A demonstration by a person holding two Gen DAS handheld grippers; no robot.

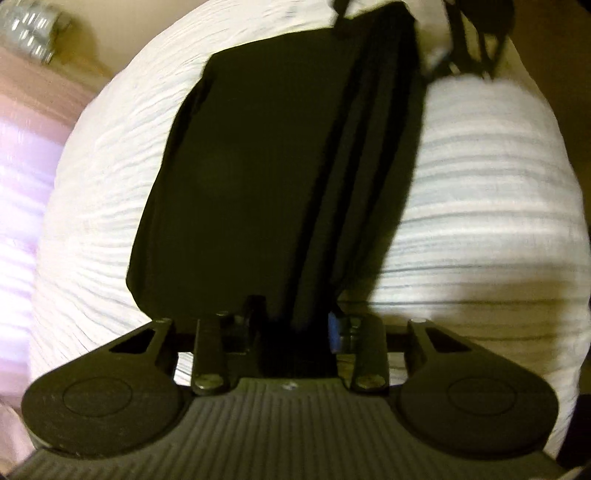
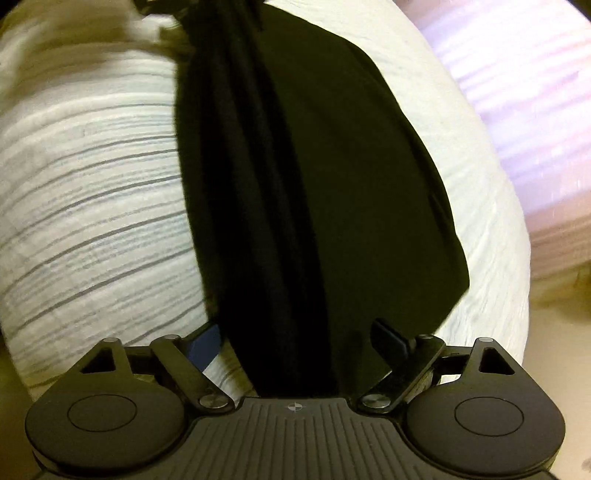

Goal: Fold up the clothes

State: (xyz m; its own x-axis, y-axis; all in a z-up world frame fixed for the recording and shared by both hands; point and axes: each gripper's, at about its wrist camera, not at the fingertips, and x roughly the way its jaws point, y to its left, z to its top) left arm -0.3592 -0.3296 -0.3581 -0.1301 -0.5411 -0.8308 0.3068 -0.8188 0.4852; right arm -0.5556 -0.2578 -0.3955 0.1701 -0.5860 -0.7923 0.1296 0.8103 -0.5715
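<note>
A black garment (image 1: 258, 177) lies stretched over a white textured bedcover (image 1: 480, 221). In the left wrist view my left gripper (image 1: 295, 332) is shut on the near edge of the garment, and the cloth runs away from it in long folds. In the right wrist view the same black garment (image 2: 314, 184) fills the middle. My right gripper (image 2: 299, 343) has its fingers (image 2: 389, 341) spread apart, with the cloth bunched between them. The other gripper shows as a dark blur at the far end of the garment (image 1: 476, 33).
The white bedcover (image 2: 92, 203) spreads to both sides of the garment. A pink and lilac striped cloth (image 1: 22, 192) lies at the left, and shows at the upper right in the right wrist view (image 2: 524, 92). A shiny metal object (image 1: 33, 29) sits at the top left.
</note>
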